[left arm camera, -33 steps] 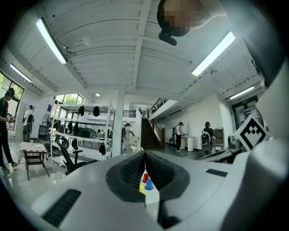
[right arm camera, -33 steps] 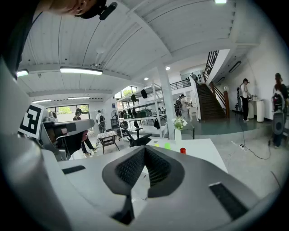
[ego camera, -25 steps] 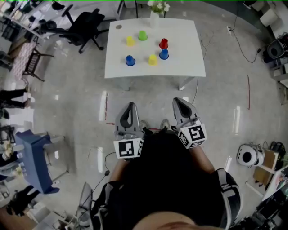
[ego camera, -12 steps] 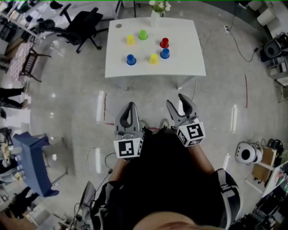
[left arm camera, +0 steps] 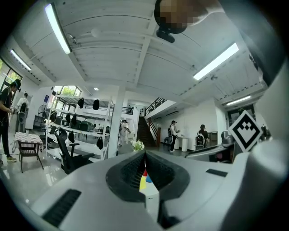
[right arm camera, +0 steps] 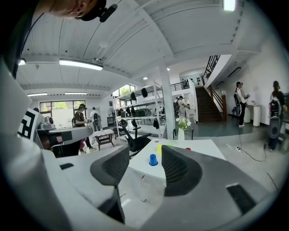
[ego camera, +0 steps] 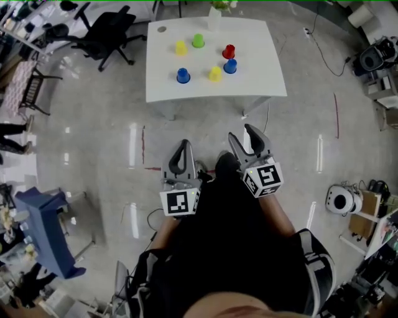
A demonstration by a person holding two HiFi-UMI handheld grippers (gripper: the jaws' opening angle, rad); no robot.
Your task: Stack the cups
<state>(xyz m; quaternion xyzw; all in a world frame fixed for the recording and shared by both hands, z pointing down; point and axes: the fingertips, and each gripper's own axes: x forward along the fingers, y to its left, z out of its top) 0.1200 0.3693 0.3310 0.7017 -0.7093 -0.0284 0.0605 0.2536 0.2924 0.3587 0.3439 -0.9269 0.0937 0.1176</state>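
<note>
- Since a second ago the right gripper point(ego camera: 243, 134) has gone from pinched shut to spread. Its two grey ribbed fingers point(right arm camera: 178, 169) now stand wide apart with only air between them.
- Far off through that gap shows the front-left blue plastic cup point(right arm camera: 153, 159).
- Beside it the left gripper point(ego camera: 181, 145) hangs over the grey polished floor point(ego camera: 93, 136). Its fingers point(left arm camera: 128, 173) are pressed together at the tips and hold nothing; only a thin slit lower down lets a sliver of the distant cups through.
- Each gripper carries a white marker cube point(ego camera: 180, 202) printed with a black square pattern, the only print that can be made out.
- All the cups stand singly on the white rectangular counter point(ego camera: 261, 81), well ahead of both grippers.
- A back-left yellow plastic cup point(ego camera: 180, 47) and a green plastic cup point(ego camera: 198, 41) sit towards the far side.
- A red plastic cup point(ego camera: 229, 51) is just beside the right blue plastic cup point(ego camera: 231, 66), and a front yellow plastic cup point(ego camera: 215, 74) is near that pair.
- A white vase of flowers point(ego camera: 214, 15) stands at the counter's far edge.
- A black office chair point(ego camera: 102, 34) sits off the counter's far left corner.
</note>
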